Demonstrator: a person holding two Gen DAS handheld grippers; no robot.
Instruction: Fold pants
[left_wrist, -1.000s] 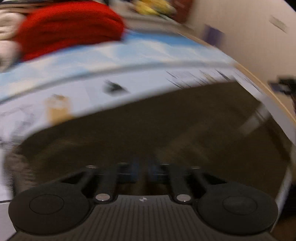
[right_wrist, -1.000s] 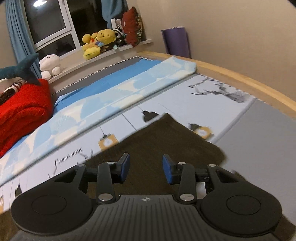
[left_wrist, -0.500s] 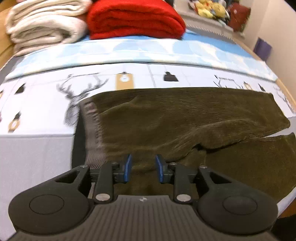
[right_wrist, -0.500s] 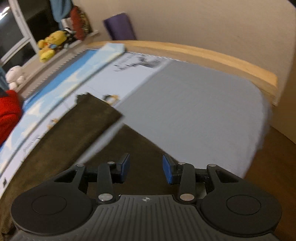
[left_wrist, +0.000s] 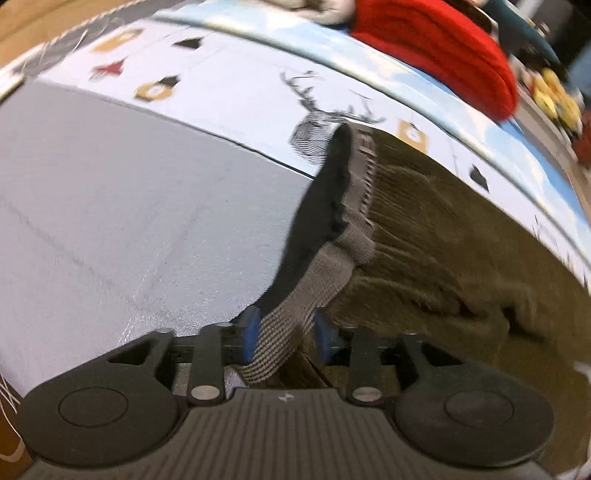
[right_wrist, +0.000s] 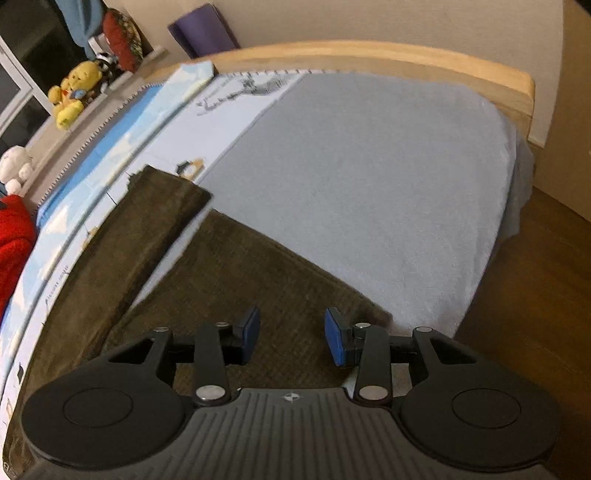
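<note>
Pants (left_wrist: 443, 236) lie spread on the bed (right_wrist: 369, 177); I see my left gripper (left_wrist: 284, 334), jaws just opening, straddling the waistband (left_wrist: 295, 306), untouched. Right gripper (right_wrist: 291, 336) jaws apart over a leg, hem toward four o'clock.

Bed (right_wrist: 369, 177) bears pants (right_wrist: 236, 280), seemingly a red blanket (left_wrist: 443, 48) (blurred).

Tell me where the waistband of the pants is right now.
In the left wrist view the grey waistband runs from the deer print down between the left claw's open jaws, beside the grey sheet.
</note>
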